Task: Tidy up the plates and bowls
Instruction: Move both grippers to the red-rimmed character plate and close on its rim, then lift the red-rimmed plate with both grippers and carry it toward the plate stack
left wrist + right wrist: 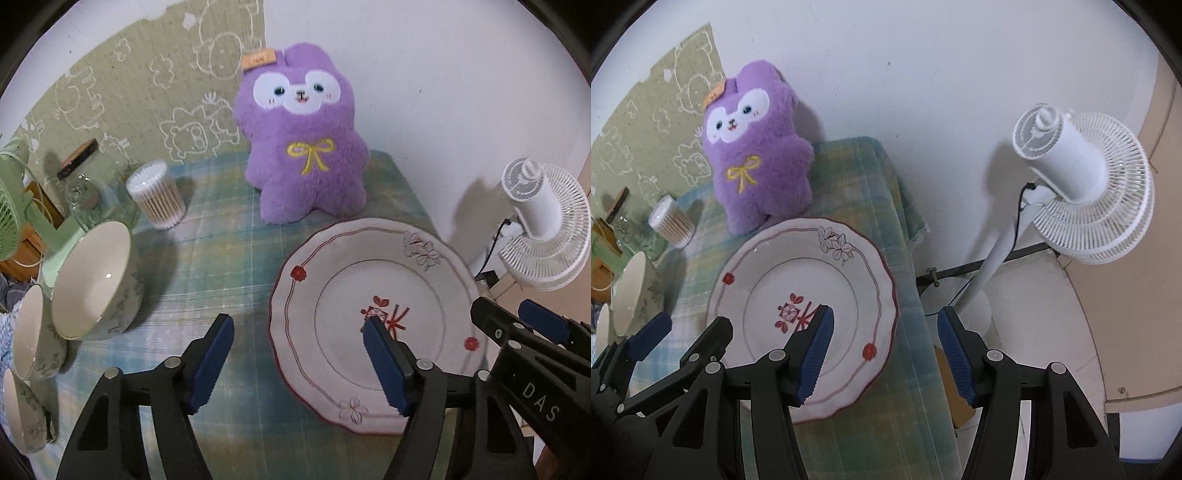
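Bowls [92,280], 3 in a row, sit at the worktop's [221,258] left; the plate [369,321] lies right, before a purple plush toy [303,147]. Left tool [299,363] and right tool [886,354] both gape, grasping nothing.

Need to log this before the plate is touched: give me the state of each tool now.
Left tool: open, holding nothing, straddling the plate's left rim.
Right tool: open, holding nothing, straddling its right rim.
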Tool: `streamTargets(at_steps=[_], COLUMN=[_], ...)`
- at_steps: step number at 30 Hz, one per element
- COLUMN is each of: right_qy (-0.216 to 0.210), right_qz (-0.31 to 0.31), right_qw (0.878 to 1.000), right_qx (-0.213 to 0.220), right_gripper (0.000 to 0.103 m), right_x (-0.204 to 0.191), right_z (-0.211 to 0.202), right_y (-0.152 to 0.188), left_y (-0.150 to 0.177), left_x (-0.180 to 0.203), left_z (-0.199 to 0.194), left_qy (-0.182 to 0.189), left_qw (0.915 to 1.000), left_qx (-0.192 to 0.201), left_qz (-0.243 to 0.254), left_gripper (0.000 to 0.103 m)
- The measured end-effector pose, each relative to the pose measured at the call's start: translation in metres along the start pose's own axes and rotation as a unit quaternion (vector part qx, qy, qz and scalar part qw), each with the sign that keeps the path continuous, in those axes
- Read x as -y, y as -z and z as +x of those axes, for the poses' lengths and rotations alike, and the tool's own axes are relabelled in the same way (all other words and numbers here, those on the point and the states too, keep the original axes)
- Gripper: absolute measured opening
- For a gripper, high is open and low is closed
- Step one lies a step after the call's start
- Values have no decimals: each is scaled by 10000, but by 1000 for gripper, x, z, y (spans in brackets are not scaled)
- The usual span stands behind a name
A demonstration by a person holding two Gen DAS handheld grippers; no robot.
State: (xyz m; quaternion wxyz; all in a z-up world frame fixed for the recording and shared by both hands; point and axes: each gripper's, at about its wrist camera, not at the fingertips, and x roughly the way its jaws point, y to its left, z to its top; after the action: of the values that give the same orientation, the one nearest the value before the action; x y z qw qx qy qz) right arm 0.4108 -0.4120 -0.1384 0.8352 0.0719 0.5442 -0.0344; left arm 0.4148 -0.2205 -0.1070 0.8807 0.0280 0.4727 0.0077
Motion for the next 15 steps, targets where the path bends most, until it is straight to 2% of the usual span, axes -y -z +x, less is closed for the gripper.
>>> streamTargets(at_steps=[4, 8, 12, 14, 15], right_qy=[-16, -29, -54, -101, -46], right_qz=[-80, -107, -200, -242, -280], right_qw=[10000, 9999, 9998, 9996, 9996], right_qx=[-40, -85, -81, -89, -80], right_gripper=[63, 62, 62, 55, 55], right_x=[-4, -5, -10, -14, -15], right_z=[14, 26, 34, 37, 38], right_y=[-2, -5, -7, -7, -7], left_y=[-1, -3, -5, -6, -6], left_x=[1, 4, 4, 5, 5], left_z=[13, 23, 31, 34, 36], left_qy=[103, 38, 43, 37, 42], left_qw=[9999, 9997, 9996, 9995, 9994], left_qx=[-44, -129, -175, -199, -218], left_qz=[36, 185, 205, 261, 250], left_gripper=[62, 61, 50, 49, 48])
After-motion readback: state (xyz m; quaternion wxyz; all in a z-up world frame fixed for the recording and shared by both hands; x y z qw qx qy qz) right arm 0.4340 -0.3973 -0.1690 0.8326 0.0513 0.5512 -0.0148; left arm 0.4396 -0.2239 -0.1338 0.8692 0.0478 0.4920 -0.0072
